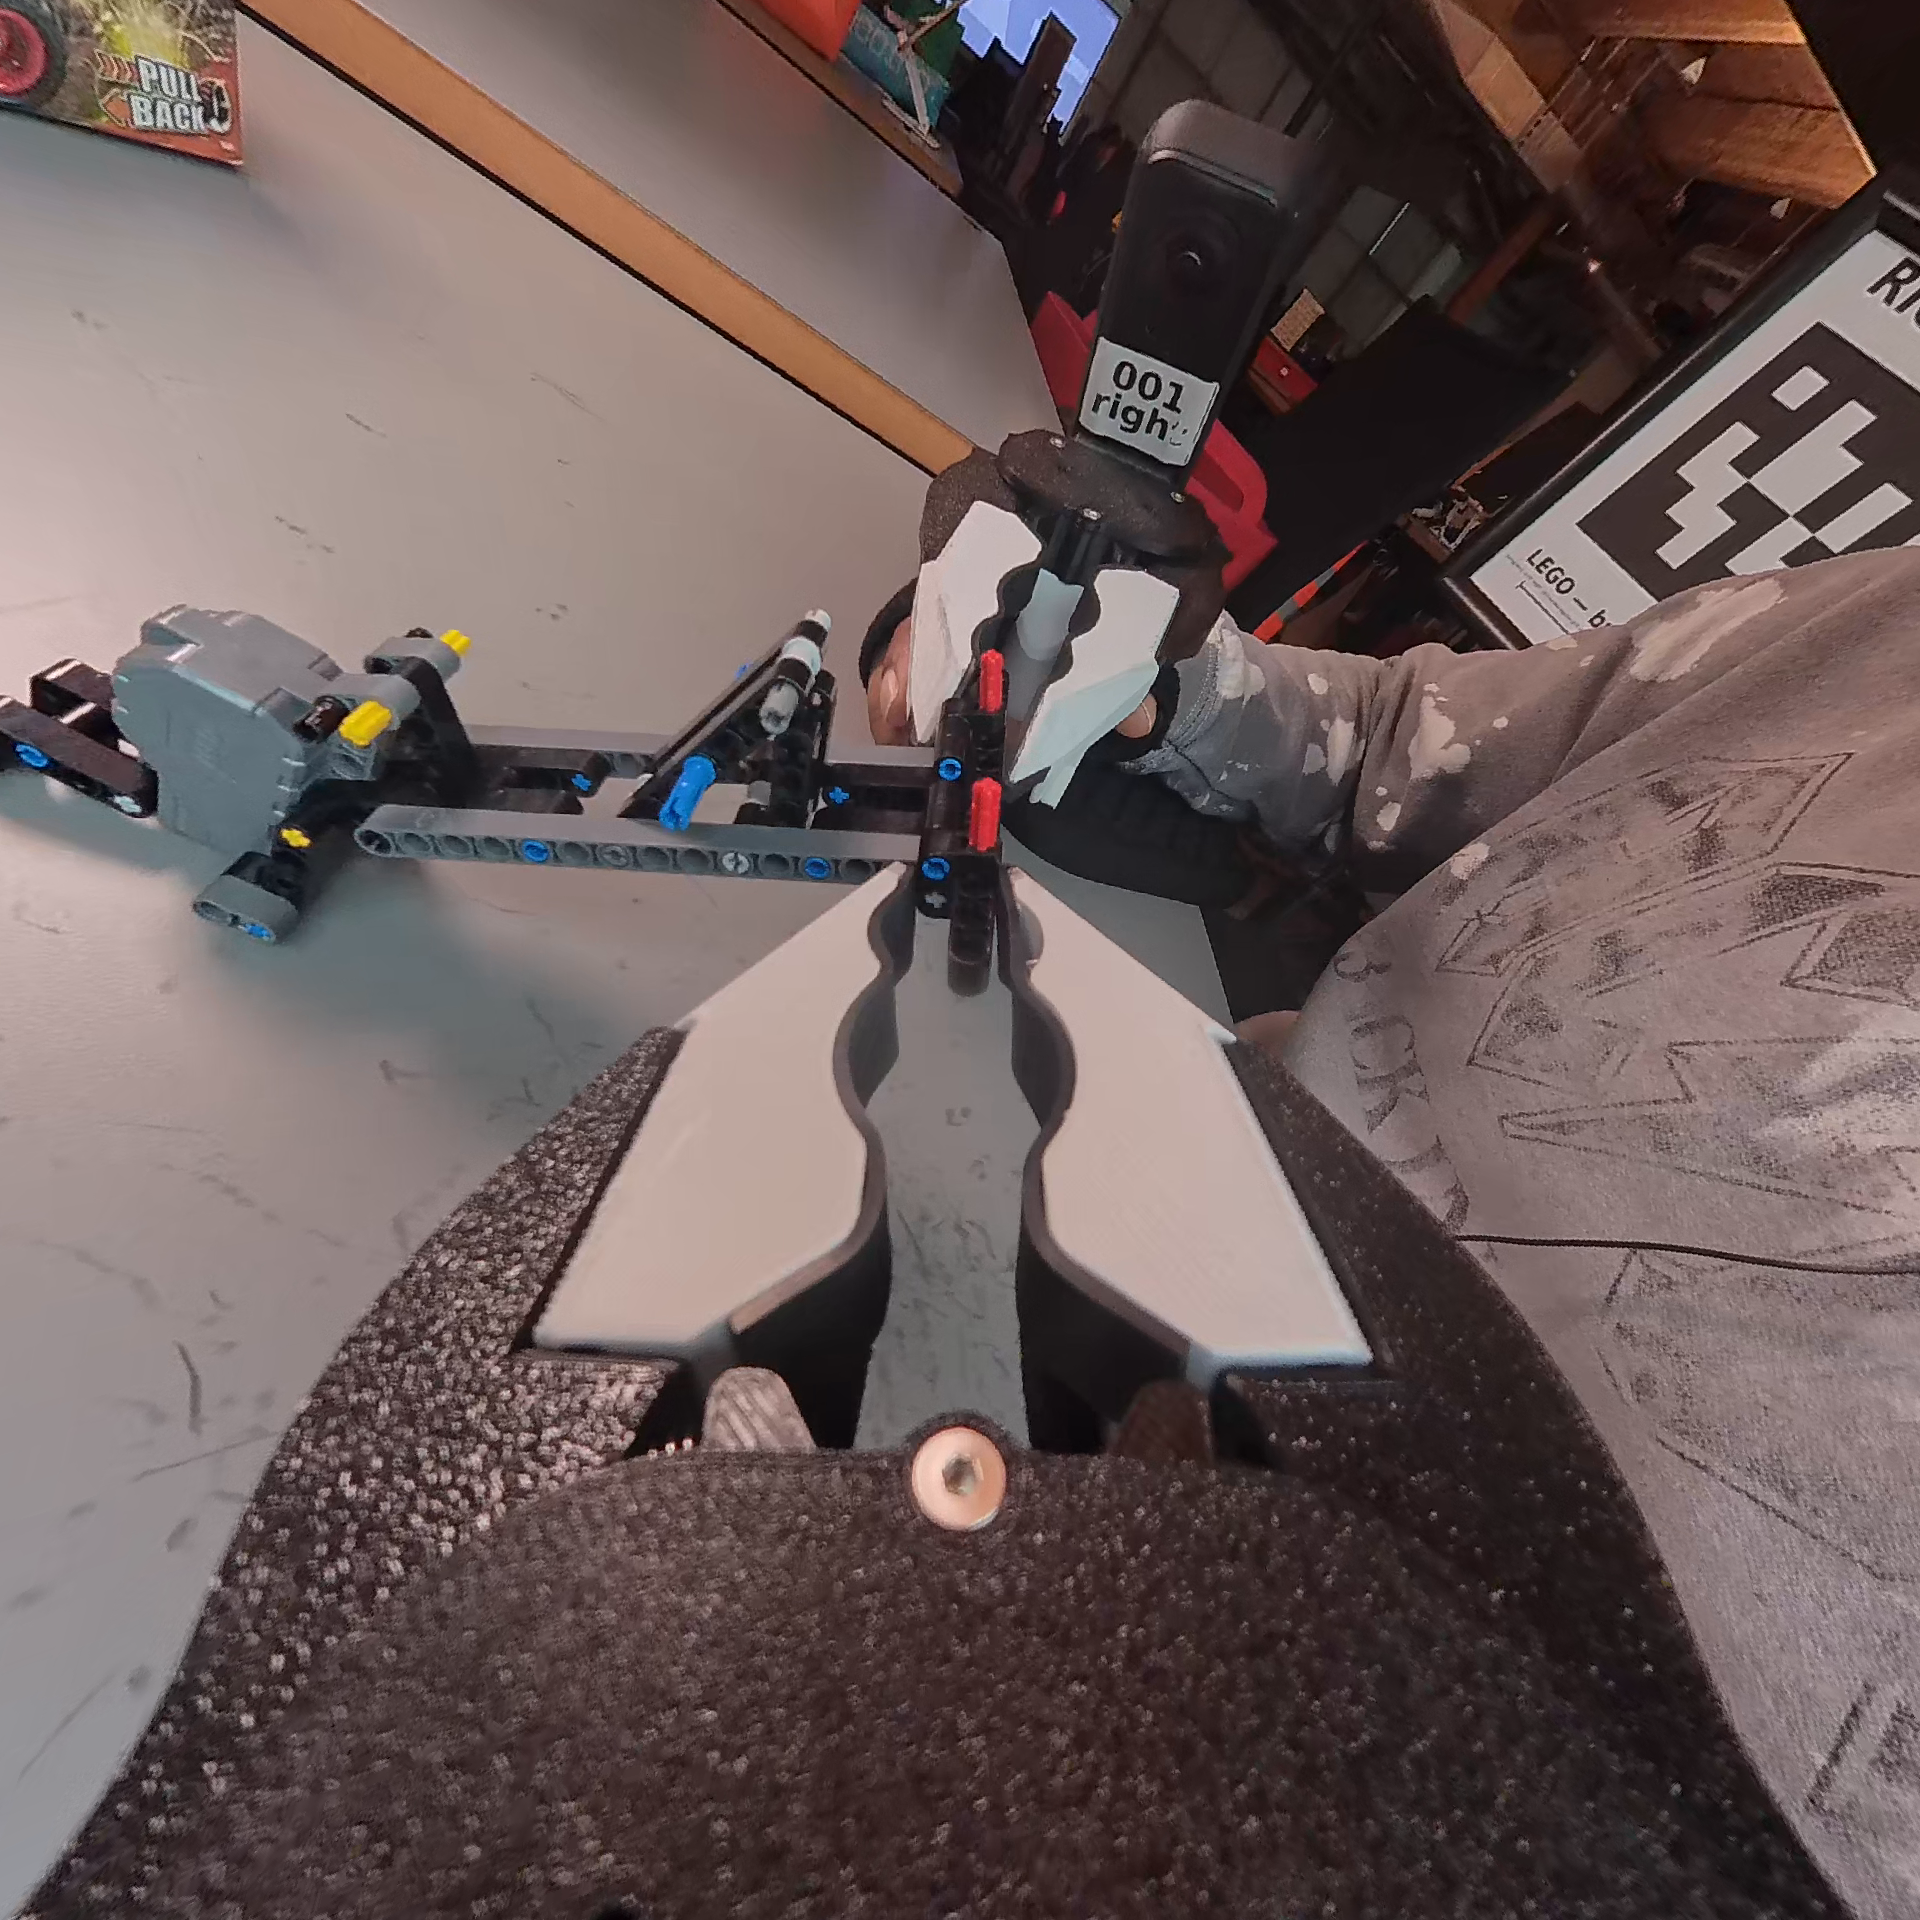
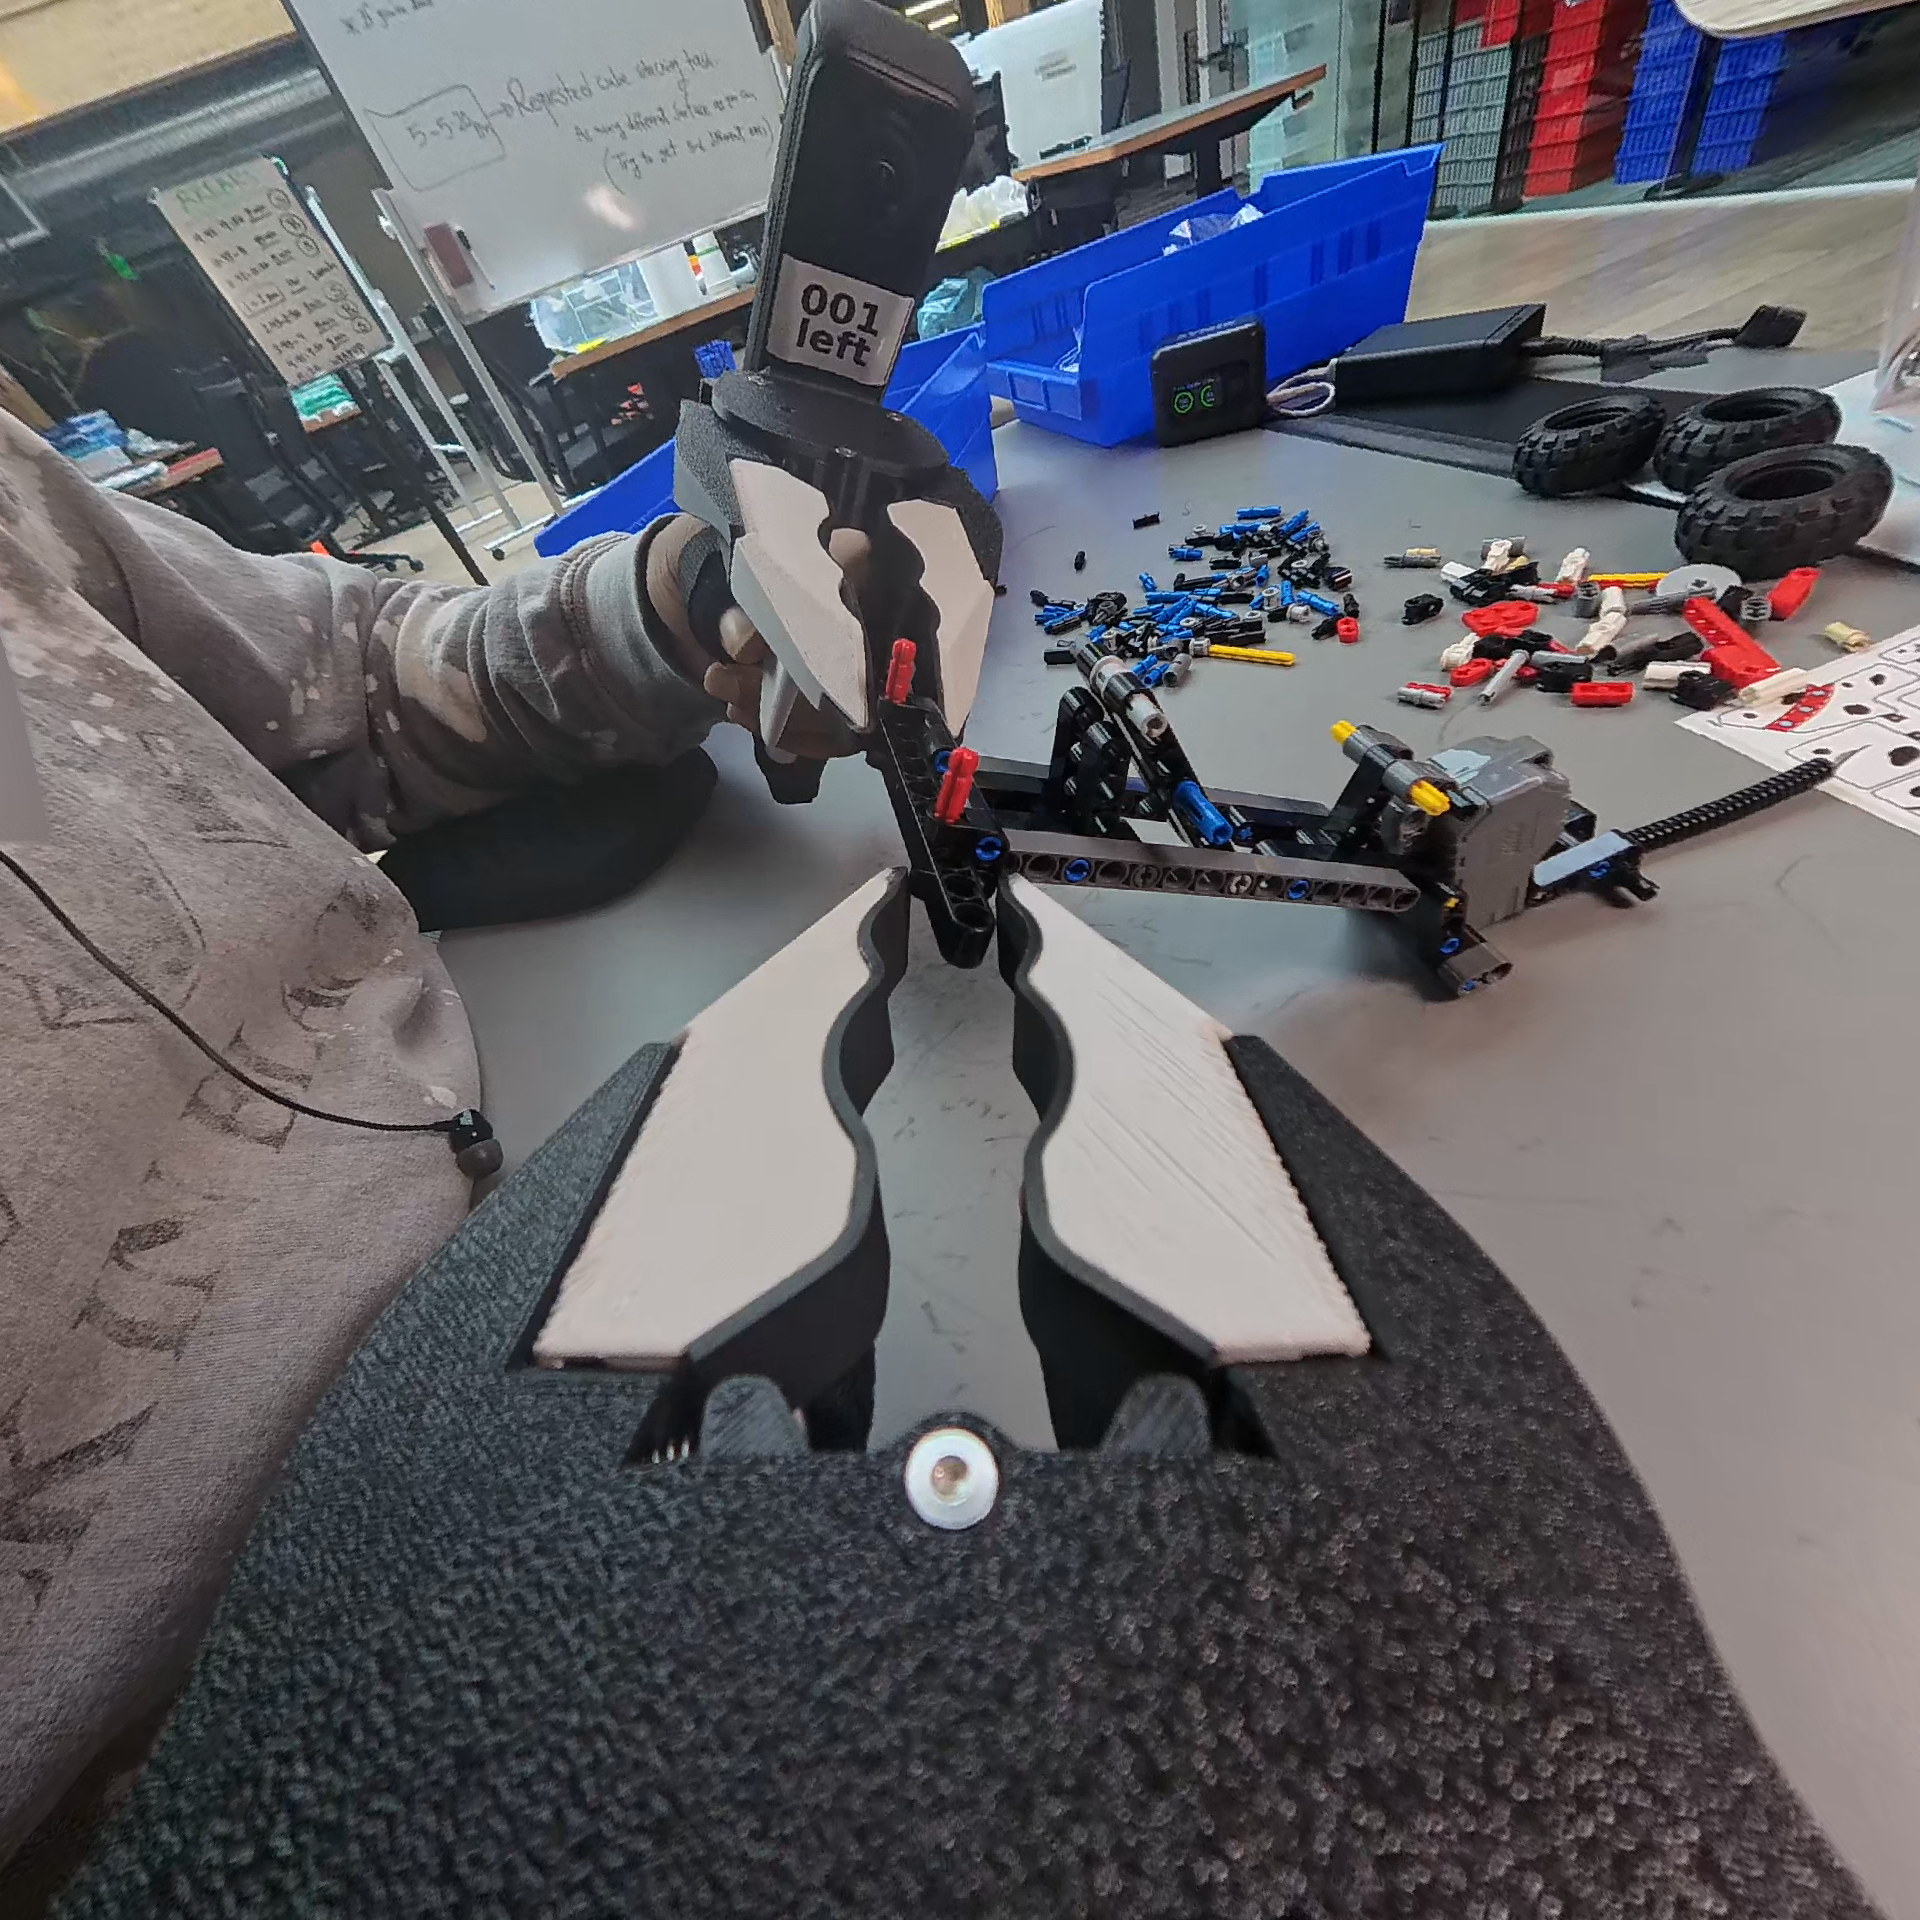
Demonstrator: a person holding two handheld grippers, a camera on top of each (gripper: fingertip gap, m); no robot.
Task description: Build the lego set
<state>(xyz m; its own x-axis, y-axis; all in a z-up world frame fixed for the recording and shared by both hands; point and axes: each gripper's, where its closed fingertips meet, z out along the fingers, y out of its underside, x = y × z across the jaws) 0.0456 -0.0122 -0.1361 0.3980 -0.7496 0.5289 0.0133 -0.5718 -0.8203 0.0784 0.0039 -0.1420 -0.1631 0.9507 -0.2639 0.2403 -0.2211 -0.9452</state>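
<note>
With both grippers, left [image 1: 951, 914] and right [image 2: 951, 914], clamped on the black studless cross-beam [image 1: 961, 831], the long chassis [image 2: 1216, 868] lies braced near the grey worktop's [image 2: 1558, 1195] edge.

A flat grey table [image 2: 1558, 1195] with a scuffed, lightly scratched top carries everything. Near the middle of the right wrist view, a long black and grey lego chassis [image 2: 1226, 873] with blue pins and a grey motor block rests on it. At about one o'clock from the chassis lies a scattered heap of small blue and black pins [image 2: 1205, 597], and at two o'clock a spread of red, white and black pieces [image 2: 1621, 644]. Three black knobbly rubber tyres [image 2: 1714, 468] sit farther out at two o'clock. A printed white paper sheet [image 2: 1839, 727] lies at three o'clock. Blue plastic bins [image 2: 1205, 301] stand at twelve o'clock.
</note>
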